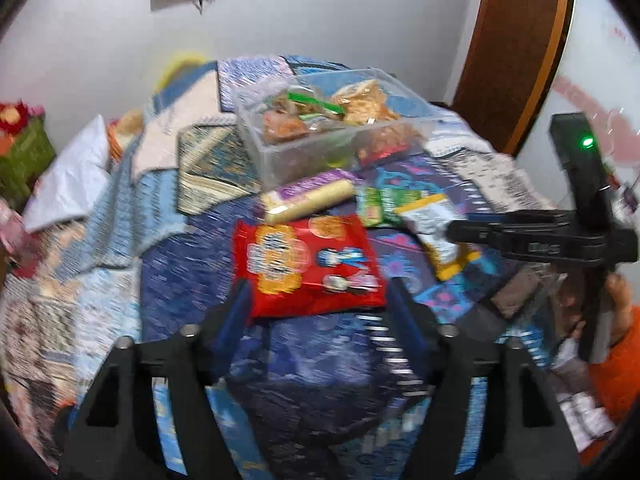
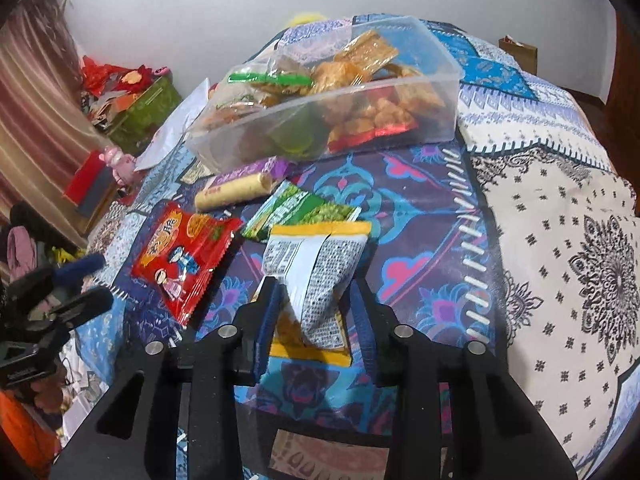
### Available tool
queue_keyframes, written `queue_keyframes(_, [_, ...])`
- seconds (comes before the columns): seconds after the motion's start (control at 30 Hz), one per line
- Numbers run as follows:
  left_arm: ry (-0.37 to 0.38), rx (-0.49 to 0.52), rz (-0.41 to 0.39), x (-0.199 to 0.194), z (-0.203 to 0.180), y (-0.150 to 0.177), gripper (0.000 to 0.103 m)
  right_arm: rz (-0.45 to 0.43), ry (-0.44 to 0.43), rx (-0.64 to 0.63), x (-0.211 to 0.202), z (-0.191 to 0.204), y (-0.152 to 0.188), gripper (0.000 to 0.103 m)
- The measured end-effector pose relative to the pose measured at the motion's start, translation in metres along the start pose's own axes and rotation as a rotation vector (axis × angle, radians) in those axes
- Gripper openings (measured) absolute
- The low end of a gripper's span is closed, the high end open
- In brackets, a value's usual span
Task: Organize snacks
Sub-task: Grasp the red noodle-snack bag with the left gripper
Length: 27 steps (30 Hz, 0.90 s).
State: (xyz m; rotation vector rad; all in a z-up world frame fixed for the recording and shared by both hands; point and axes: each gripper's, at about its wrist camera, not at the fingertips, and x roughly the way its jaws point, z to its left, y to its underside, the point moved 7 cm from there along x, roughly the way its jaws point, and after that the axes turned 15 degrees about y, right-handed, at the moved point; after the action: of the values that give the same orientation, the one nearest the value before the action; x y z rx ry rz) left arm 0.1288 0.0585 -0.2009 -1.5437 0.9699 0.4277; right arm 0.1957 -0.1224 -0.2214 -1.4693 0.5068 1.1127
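- Reading labels first: I can make out large yellow characters on the red packet (image 2: pixel 185 256), but not clearly enough to name a brand; cartoon faces and a round cracker picture sit on it.
- My right gripper (image 2: pixel 314 300) has its jaws apart around the lower half of the white and yellow pouch (image 2: pixel 316 264), whose back panel carries dense small print too fine to read; I cannot tell whether the pads touch it.
- My left gripper (image 1: pixel 318 300) is spread wide just short of the red packet.
- A green packet (image 2: pixel 298 210) and a biscuit roll (image 2: pixel 236 192) lie on the patterned bedspread (image 2: pixel 552 240), in front of the clear box (image 2: pixel 436 92) holding bagged snacks.
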Motion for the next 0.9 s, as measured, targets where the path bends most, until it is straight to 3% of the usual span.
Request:
queue_keyframes(0.3, [-0.112, 0.024, 0.175, 0.040, 0.034, 0.030, 0.070, 0.012, -0.023, 0.026, 0.005, -0.004, 0.000, 0.043])
queue_keyframes(0.53, [-0.087, 0.028, 0.151, 0.054, 0.025, 0.005, 0.070, 0.024, -0.047, 0.043, 0.006, -0.007, 0.001, 0.044])
queue_keyframes(0.73, [-0.109, 0.192, 0.149, 0.066, -0.004, -0.020, 0.071, 0.024, -0.049, 0.032, 0.006, -0.006, 0.002, 0.045])
queue_keyframes(0.9, [-0.027, 0.227, 0.168, 0.077, 0.003, -0.040, 0.074, 0.030, -0.057, 0.018, 0.005, -0.004, 0.003, 0.045])
